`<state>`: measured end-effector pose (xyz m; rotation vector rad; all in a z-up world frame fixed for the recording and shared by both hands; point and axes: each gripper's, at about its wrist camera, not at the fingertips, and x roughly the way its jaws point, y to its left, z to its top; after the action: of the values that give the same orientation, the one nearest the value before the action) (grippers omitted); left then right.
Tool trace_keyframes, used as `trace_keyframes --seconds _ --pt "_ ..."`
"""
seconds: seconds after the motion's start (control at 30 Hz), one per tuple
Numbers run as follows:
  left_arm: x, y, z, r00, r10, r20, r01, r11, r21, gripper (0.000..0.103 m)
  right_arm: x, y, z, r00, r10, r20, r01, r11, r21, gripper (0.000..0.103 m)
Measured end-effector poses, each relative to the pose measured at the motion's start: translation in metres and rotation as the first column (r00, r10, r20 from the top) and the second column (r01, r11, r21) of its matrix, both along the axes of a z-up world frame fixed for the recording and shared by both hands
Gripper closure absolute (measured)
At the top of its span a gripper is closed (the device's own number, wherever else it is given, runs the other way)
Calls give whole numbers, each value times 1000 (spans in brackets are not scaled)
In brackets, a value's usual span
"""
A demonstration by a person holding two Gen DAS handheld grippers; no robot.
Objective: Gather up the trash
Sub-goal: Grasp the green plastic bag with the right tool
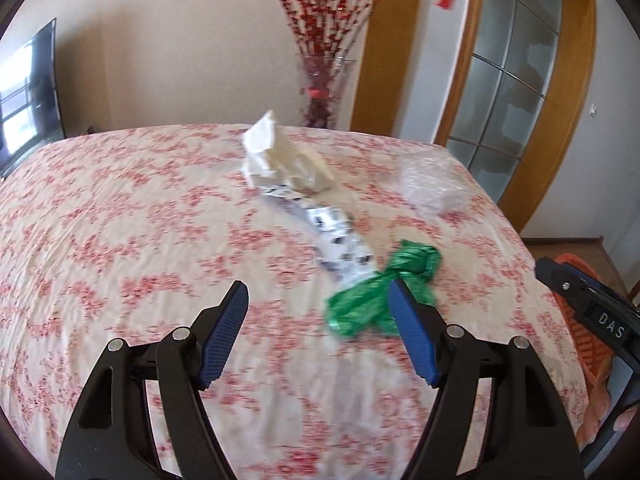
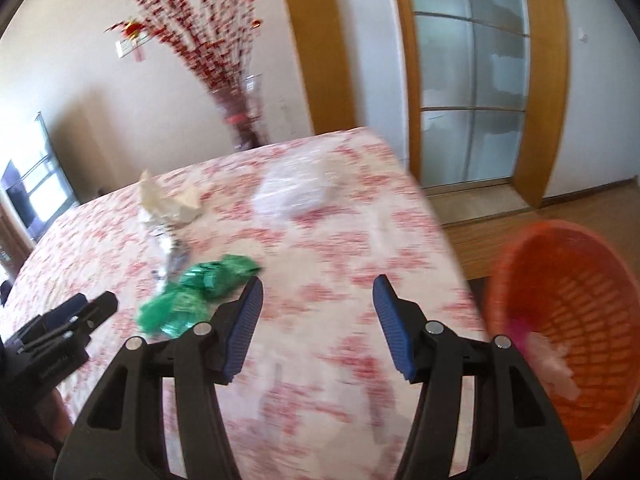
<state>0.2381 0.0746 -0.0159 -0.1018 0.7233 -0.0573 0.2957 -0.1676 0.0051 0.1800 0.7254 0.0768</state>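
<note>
A crumpled green wrapper (image 1: pixel 376 296) lies on the floral tablecloth, just ahead of my left gripper's right finger; it also shows in the right wrist view (image 2: pixel 196 296). A black-and-white printed wrapper (image 1: pixel 332 236) and crumpled white paper (image 1: pixel 280 156) lie beyond it. A clear plastic bag (image 1: pixel 434 184) lies near the far right corner, also in the right view (image 2: pixel 292 192). My left gripper (image 1: pixel 318 296) is open and empty above the cloth. My right gripper (image 2: pixel 318 292) is open and empty. An orange basket (image 2: pixel 568 320) stands off the table's right side with some trash inside.
The table (image 1: pixel 120 240) is covered with a red-and-cream floral cloth. A glass vase of red branches (image 1: pixel 320 88) stands behind the far edge. A TV (image 1: pixel 28 92) hangs at left. A glazed wooden door (image 2: pixel 472 92) is at right, with wooden floor below.
</note>
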Motion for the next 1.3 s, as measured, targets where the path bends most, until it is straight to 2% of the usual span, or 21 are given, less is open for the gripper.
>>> trace_keyframes --seconds 0.3,0.47,0.57,0.6,0.63,0.77,1.03,1.3 --pt "6 54 -10 995 94 -17 -94 996 -4 32 39 77 -19 989 120 -92 -117 992 39 47" --pt "9 71 -14 992 124 -27 -124 992 -13 32 49 101 -40 976 149 -158 -149 989 11 57" --pt "10 76 -15 991 131 -32 -131 991 -15 32 49 102 -44 976 145 -164 -145 989 13 65" --pt "10 77 -16 991 131 -35 -132 991 -17 32 49 102 -44 976 145 -165 -145 989 10 68" --pt "11 77 -17 991 131 -38 -132 991 -21 32 48 101 -44 975 146 -165 -146 989 10 77" --pt "15 75 -19 991 124 -48 -126 992 -33 32 43 91 -45 978 129 -163 -133 991 -13 88" --pt "25 50 -19 996 62 -61 -64 997 -45 32 34 47 -45 987 37 -154 -44 998 -45 92" --pt "56 1 -19 996 -20 -88 15 998 -53 31 20 -9 -45 989 -70 -132 60 996 -73 93"
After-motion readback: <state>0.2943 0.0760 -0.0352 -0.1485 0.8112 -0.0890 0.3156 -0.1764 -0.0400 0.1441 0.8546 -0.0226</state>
